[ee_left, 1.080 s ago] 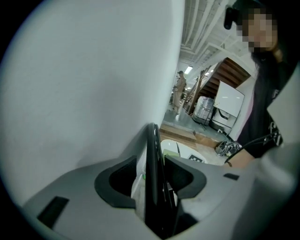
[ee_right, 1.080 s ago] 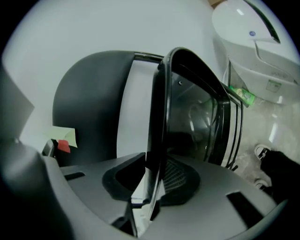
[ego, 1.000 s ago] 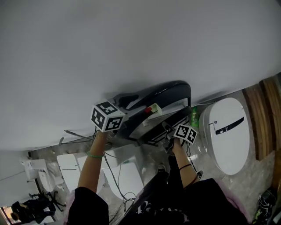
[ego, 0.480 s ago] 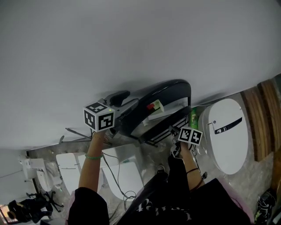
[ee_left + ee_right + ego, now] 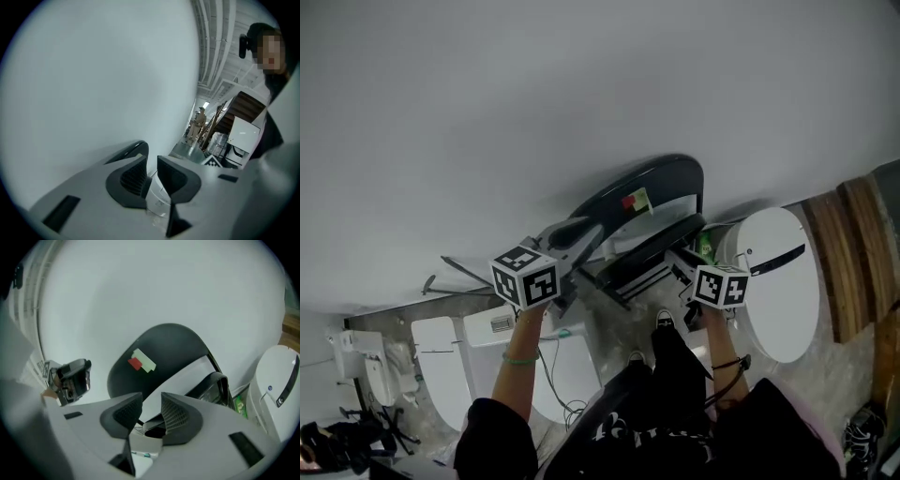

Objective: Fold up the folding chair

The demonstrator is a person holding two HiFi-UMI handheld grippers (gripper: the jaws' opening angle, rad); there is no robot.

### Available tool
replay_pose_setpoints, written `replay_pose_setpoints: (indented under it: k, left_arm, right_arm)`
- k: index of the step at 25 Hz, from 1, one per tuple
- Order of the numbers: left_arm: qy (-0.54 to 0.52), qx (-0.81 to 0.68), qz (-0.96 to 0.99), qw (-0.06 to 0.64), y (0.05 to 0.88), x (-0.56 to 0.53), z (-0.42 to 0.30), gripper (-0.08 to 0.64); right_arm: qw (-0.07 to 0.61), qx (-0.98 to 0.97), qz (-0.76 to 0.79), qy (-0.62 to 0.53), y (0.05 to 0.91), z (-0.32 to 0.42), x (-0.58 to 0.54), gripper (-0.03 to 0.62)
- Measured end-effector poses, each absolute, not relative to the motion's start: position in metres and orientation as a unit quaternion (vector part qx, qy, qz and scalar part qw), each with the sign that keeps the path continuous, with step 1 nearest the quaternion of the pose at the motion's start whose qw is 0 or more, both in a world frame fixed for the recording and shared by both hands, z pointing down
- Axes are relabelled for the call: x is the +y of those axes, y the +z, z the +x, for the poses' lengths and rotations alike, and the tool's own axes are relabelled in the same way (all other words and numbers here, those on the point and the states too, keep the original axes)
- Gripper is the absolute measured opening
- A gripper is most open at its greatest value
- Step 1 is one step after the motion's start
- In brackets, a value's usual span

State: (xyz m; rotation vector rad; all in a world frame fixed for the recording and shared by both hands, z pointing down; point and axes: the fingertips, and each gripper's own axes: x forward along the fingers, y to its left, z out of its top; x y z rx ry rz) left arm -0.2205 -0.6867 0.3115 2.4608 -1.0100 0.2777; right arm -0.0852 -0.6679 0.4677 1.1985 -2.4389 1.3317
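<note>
The dark folding chair (image 5: 661,183) leans on the white wall, its backrest (image 5: 159,345) bearing a red and white label (image 5: 635,200). The seat is tipped up close under it. My left gripper (image 5: 579,239) is at the backrest's left edge. Its jaws are closing with nothing between the pads, and the chair's dark rim (image 5: 129,151) lies just outside the left gripper (image 5: 152,164). My right gripper (image 5: 680,262) is at the seat's right side. A dark bar of the seat sits low between the pads of the right gripper (image 5: 151,404).
A white toilet (image 5: 773,281) stands right of the chair, with a green bottle (image 5: 705,246) between them. More white toilets (image 5: 502,347) stand at the lower left. Wooden boards (image 5: 853,253) run along the far right. The person's legs and shoes are just below the chair.
Both grippers have risen with the chair, whose seat has swung up nearer the backrest. The left gripper moved right and rolled; its jaws went from wide to narrow.
</note>
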Motion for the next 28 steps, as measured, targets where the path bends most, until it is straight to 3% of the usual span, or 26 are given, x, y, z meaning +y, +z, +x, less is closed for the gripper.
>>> replay_pose_setpoints:
  k: [4, 9, 21, 28]
  left_arm:
    - [0.079, -0.364, 0.894, 0.249, 0.32, -0.625, -0.215, 0.027]
    - [0.051, -0.345, 0.898, 0.267, 0.323, -0.545, -0.205, 0.008]
    - [0.044, -0.317, 0.897, 0.306, 0.348, -0.395, -0.168, 0.005]
    - [0.059, -0.332, 0.891, 0.303, 0.358, -0.325, -0.122, 0.005]
  right_arm:
    - [0.043, -0.82, 0.395, 0.413, 0.427, -0.093, -0.631, 0.129]
    - [0.048, -0.825, 0.403, 0.394, 0.405, -0.1, -0.562, 0.121]
    - [0.043, -0.828, 0.427, 0.361, 0.375, -0.084, -0.419, 0.097]
    - [0.033, -0.864, 0.43, 0.26, 0.342, -0.038, -0.355, 0.063]
